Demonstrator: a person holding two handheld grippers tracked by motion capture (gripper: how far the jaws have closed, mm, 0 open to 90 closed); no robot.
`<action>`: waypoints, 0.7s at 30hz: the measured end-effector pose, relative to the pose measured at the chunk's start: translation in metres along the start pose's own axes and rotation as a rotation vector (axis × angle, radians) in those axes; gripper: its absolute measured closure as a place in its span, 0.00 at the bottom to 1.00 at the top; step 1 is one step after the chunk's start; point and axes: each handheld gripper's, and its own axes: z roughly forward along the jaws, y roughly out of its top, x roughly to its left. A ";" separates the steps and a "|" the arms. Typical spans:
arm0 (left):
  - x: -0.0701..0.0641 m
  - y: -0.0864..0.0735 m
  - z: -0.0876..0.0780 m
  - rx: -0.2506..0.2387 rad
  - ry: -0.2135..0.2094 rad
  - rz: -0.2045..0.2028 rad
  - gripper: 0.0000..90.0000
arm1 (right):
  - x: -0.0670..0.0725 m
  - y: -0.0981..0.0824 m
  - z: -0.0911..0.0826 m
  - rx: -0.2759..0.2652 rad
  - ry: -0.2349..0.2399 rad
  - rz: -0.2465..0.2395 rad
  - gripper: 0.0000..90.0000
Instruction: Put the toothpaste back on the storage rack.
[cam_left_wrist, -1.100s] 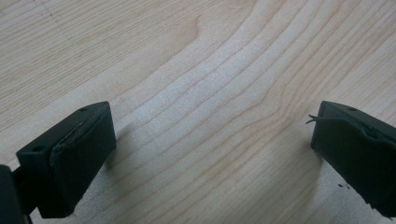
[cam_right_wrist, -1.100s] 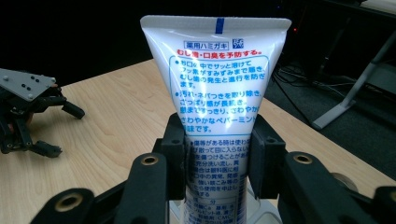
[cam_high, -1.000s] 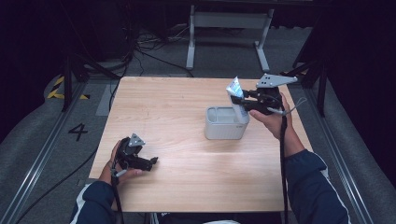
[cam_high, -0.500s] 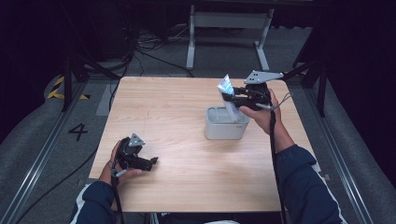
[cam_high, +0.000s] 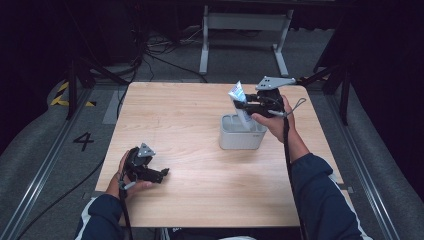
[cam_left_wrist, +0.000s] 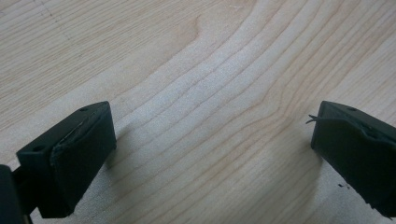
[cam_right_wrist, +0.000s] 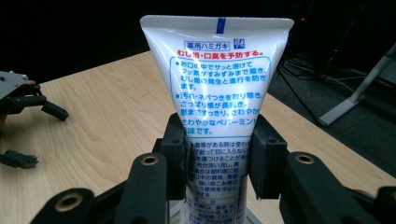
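Toothpaste tube (cam_right_wrist: 217, 107), clamped in my right gripper (cam_high: 246, 106), has swung in over the grey bin (cam_high: 242, 135), ready for lowering, while my left gripper (cam_high: 161, 174) rests wide open, empty, on the table (cam_high: 185, 115).

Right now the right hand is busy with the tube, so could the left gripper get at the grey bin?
Probably yes: the left gripper is open, and bare table lies between it and the bin.
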 end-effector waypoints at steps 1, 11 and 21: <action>0.000 0.000 0.000 -0.001 0.002 0.002 0.00 | 0.000 0.000 0.002 0.004 0.002 -0.001 0.71; 0.001 0.000 -0.001 0.001 0.004 0.010 0.00 | -0.005 -0.009 0.011 0.020 -0.002 0.005 0.71; 0.000 0.000 -0.001 0.004 0.003 0.011 0.00 | -0.011 -0.019 0.009 0.024 -0.006 0.023 0.71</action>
